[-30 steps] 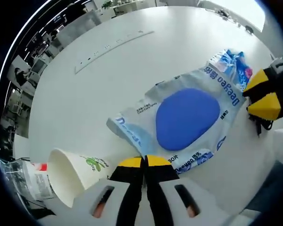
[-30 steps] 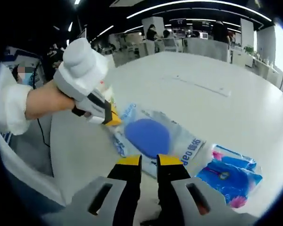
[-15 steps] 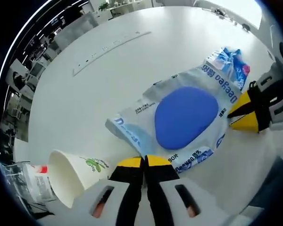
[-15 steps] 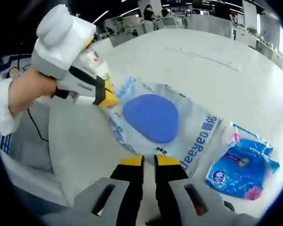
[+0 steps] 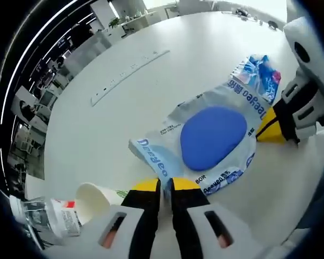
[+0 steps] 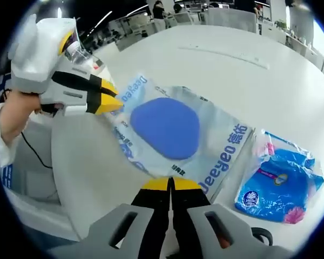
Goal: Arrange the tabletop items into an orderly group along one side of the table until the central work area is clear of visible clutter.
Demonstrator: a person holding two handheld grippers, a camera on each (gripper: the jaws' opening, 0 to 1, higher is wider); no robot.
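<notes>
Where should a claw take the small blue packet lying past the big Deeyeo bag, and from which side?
Probably by its crinkled outer edge. The small blue packet lies flat on the white table, beside the Deeyeo bag, so a low approach from the open table side looks easiest. The right claw is nearest; the left claw sits at the bag's opposite edge.

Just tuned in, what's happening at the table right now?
A person is working on a big clear Deeyeo pack with a blue oval on it, one hand-held gripper at each end. The left hand-held gripper pinches one edge, and the right hand-held gripper is shut on the opposite edge. A small blue packet lies beside the pack, and a paper cup lies tipped over near the table's edge.
</notes>
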